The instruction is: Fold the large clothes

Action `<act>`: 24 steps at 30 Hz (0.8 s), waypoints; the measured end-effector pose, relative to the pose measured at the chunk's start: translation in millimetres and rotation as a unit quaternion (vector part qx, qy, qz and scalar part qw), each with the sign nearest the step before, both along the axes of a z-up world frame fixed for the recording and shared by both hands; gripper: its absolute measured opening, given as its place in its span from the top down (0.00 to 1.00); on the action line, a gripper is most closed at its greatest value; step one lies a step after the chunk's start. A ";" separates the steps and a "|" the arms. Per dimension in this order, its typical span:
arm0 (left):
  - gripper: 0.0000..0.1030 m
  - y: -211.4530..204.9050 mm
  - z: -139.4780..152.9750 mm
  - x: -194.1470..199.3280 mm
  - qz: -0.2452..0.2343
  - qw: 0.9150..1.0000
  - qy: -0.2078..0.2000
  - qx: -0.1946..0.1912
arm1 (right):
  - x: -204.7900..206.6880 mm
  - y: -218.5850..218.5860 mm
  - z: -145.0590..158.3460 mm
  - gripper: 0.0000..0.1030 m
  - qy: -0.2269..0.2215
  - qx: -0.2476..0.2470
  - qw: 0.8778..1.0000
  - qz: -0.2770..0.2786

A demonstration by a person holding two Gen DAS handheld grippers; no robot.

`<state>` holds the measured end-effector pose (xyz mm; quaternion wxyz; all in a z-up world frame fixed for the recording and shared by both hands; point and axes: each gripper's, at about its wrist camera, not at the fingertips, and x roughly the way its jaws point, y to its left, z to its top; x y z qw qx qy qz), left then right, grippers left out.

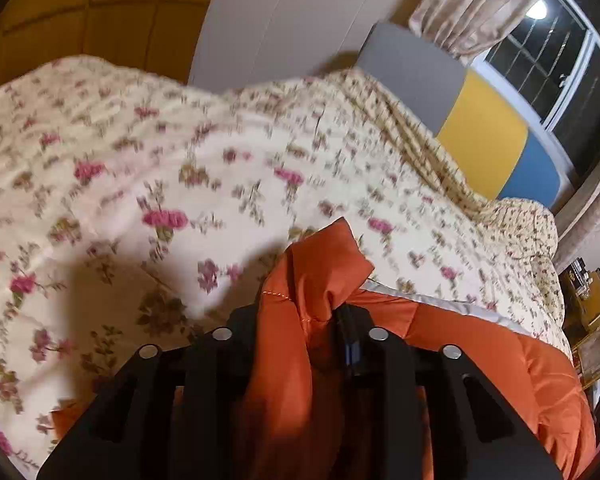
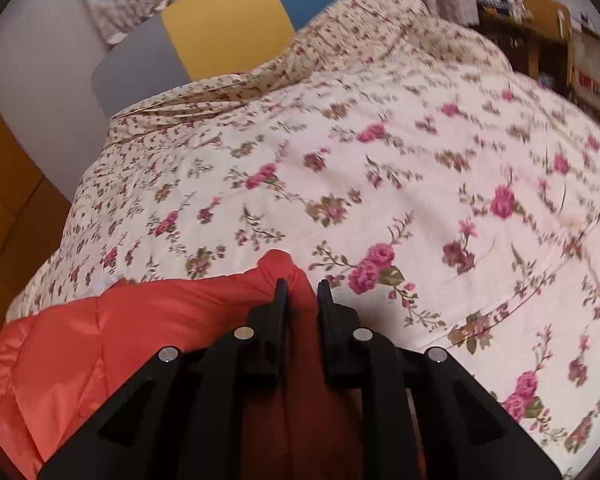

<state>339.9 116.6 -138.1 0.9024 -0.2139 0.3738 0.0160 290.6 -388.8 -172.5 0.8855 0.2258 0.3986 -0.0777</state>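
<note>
My left gripper is clamped on a bunched fold of the orange quilted jacket, lower centre of frame. My right gripper pinches its puffy edge, fingers nearly together. The jacket lies on the floral bedspread; a padded grey, yellow and blue headboard sits upper left.

Warm indoor light, blurred fisheye edges
</note>
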 end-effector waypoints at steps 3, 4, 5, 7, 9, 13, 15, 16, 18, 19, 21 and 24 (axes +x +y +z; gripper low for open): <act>0.63 -2.0 -10.8 9.7 -0.005 0.999 0.031 0.000 | 0.4 1.5 -1.3 0.86 0.003 -0.007 1.000 -0.001; 0.61 -2.7 -12.6 11.7 -0.006 0.999 0.036 0.002 | 0.8 2.9 -1.4 0.86 0.003 -0.011 1.000 -0.001; 0.61 -3.5 -13.4 12.8 -0.007 0.999 0.039 0.002 | 1.1 3.4 -1.8 0.87 0.005 -0.014 1.000 -0.002; 0.60 -3.3 -12.8 11.6 -0.007 0.999 0.038 0.001 | 3.0 5.7 -1.8 0.87 0.008 -0.022 1.000 -0.003; 0.48 -3.4 -9.9 6.6 0.002 0.999 0.037 0.008 | 3.5 7.6 -1.2 0.84 0.008 -0.028 1.000 -0.003; 0.32 -2.4 19.8 -30.7 0.040 0.999 -0.012 0.016 | 4.1 9.4 -0.8 0.81 0.009 -0.038 0.999 -0.005; 0.32 -6.9 40.7 -59.2 0.054 0.997 -0.048 0.015 | 4.2 10.5 -0.5 0.79 0.010 -0.043 0.999 -0.006; 0.31 -14.2 54.7 -79.7 0.058 0.996 -0.073 0.014 | 4.4 10.6 -0.2 0.79 0.010 -0.045 0.999 -0.007; 0.31 -34.4 73.2 -111.4 0.045 0.993 -0.109 0.006 | 4.5 11.4 0.3 0.77 0.011 -0.049 0.999 -0.009; 0.31 -45.4 77.5 -119.4 0.030 0.993 -0.116 0.006 | 4.1 12.7 0.8 0.76 0.012 -0.055 0.998 -0.011; 0.31 -80.7 82.1 -125.0 -0.018 0.993 -0.115 0.034 | 3.9 12.9 1.2 0.74 0.013 -0.057 0.998 -0.012; 0.31 -132.2 83.0 -110.7 -0.087 0.985 -0.112 0.098 | 3.1 12.5 1.4 0.72 0.012 -0.059 0.998 -0.014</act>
